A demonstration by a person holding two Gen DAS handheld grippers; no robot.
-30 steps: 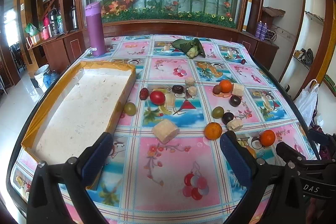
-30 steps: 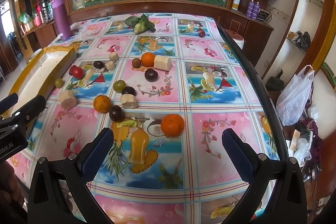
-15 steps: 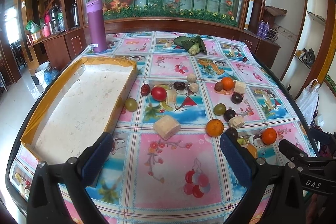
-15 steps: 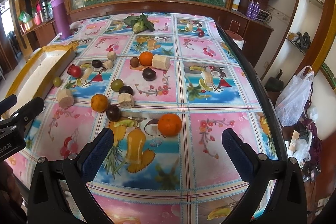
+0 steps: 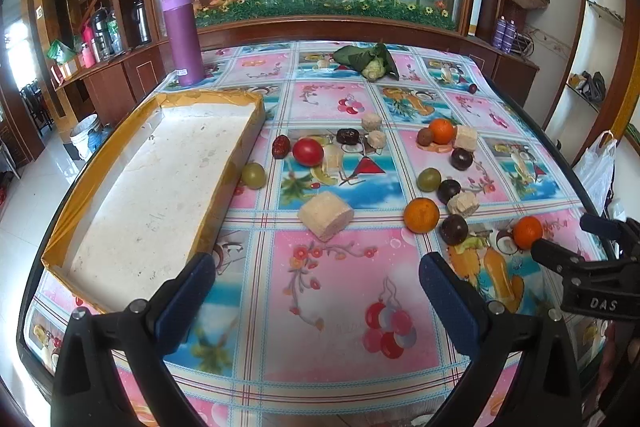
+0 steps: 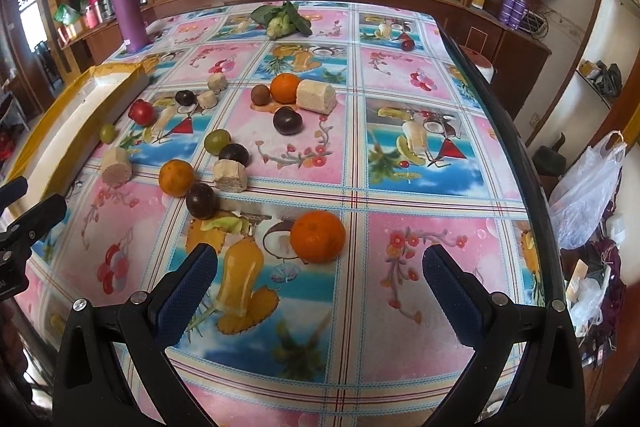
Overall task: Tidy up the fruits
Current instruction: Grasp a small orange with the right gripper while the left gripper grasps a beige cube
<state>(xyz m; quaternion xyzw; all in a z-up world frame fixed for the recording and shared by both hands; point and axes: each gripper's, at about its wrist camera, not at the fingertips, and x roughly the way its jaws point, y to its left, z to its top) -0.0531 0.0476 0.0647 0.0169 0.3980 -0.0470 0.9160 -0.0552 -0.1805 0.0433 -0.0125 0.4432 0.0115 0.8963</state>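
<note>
Moved: right gripper (image 6: 320, 267) closer to nearest orange (image 6: 317, 236)
Grippers: right and left gripper (image 5: 316, 279) released, above counter (image 5: 340, 267)

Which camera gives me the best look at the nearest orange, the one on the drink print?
The right wrist view: the orange sits large and unblocked just ahead of the open right hand-held gripper. In the left wrist view, the same orange is small, near the right edge, touching the right gripper's finger in the image.

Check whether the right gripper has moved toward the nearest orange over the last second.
Yes. The right gripper has come closer: the orange now sits lower and nearer its open fingers than before, while staying on the same tablecloth coconut print.
</note>
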